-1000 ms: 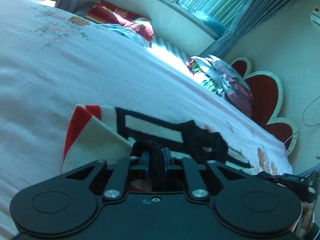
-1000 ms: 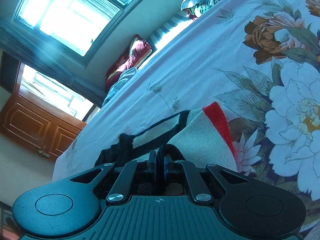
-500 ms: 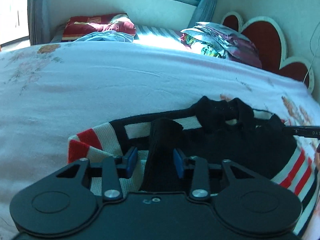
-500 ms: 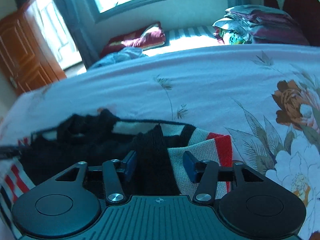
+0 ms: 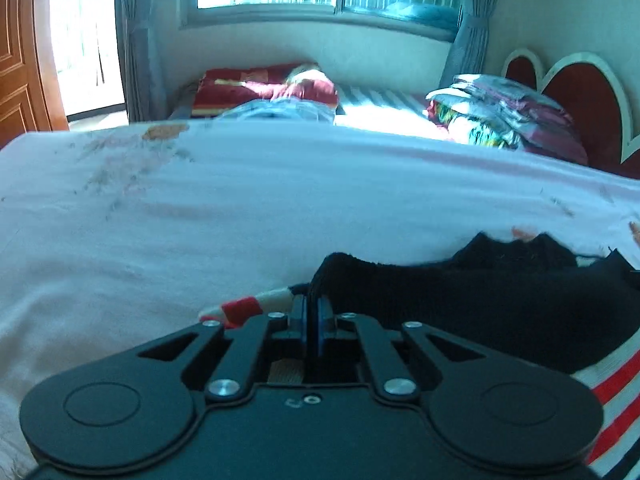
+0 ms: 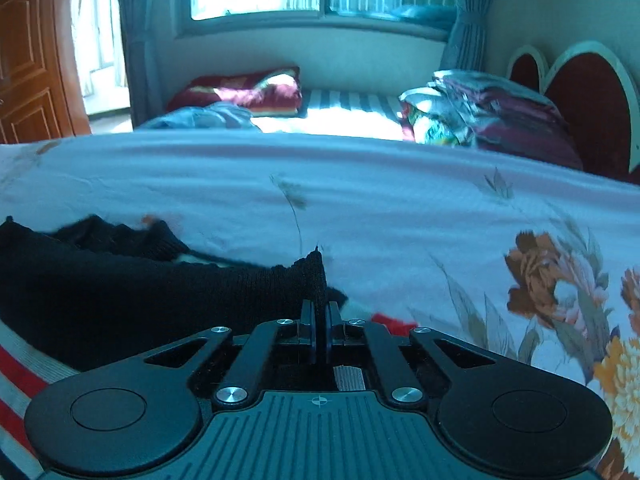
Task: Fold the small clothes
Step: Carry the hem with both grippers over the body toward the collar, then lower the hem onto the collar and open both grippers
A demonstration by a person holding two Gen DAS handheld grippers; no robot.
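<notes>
On bedspread (image 5: pixel 240 216), both grippers pinch sweater (image 5: pixel 480 300) edges.

sweater (image 5: pixel 500 304) cropped right, headboard (image 6: pixel 592 108) cropped

Beyond the sweater (image 5: pixel 500 300) you have bare bedsheet (image 5: pixel 280 208); only the folded bedding pile (image 5: pixel 504 120) blocks its far right.

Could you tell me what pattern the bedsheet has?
Pale bedsheet printed with large flowers, clearest in the right wrist view.
</notes>
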